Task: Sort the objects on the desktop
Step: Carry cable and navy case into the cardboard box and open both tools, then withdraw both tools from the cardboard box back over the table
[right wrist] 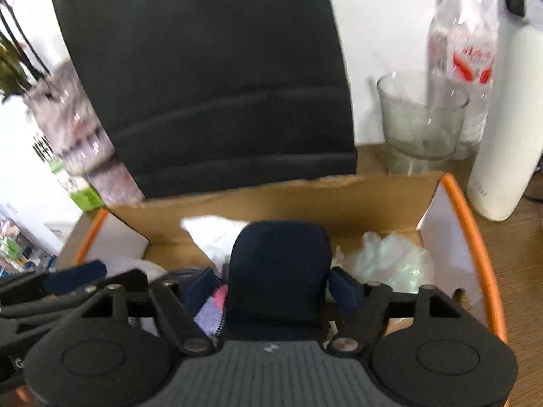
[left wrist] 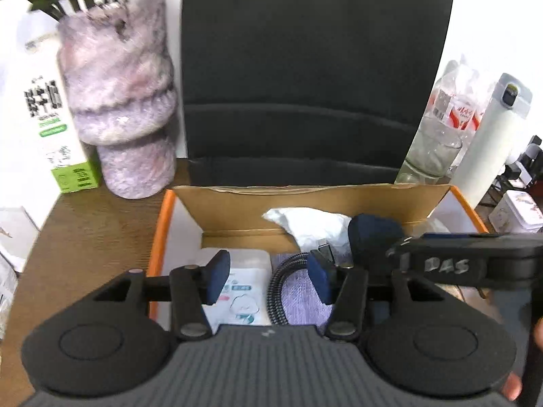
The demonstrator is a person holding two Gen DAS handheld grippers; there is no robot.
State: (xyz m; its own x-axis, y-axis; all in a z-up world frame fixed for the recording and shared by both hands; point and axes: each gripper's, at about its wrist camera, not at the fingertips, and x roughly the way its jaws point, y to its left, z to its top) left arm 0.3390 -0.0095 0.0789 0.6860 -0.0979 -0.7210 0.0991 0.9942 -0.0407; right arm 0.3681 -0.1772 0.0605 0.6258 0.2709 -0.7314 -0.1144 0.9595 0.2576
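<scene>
Between the pads of your right gripper (right wrist: 275,291) sits a dark blue pouch (right wrist: 280,264), upright, with both pads pressed against its sides, so that gripper is closed on it. The pouch hangs over the open cardboard box (right wrist: 373,196) with the orange rim. Just ahead of it and to its left lies a crumpled white tissue (right wrist: 217,234); to its right, a wad of clear plastic wrap (right wrist: 390,257) rests against the box's side wall. Under the left pad a lilac cloth (right wrist: 208,315) shows in the box.

Your left gripper (left wrist: 268,278) is spread wide with nothing between its pads. Below its opening, inside the box, you have a white wipes packet (left wrist: 244,291) on the left, a braided black cable (left wrist: 281,288) in the middle, and the lilac cloth on the right. Your right gripper crosses in just to its right.

Beyond the box stands a black chair back (left wrist: 315,68). Left of your left gripper, on the wooden desk (left wrist: 88,230), stand a mottled purple vase (left wrist: 122,101) and a white carton (left wrist: 40,101). Far right of your right gripper are a glass tumbler (right wrist: 420,125), a plastic bottle (right wrist: 465,57) and a white flask (right wrist: 505,118).
</scene>
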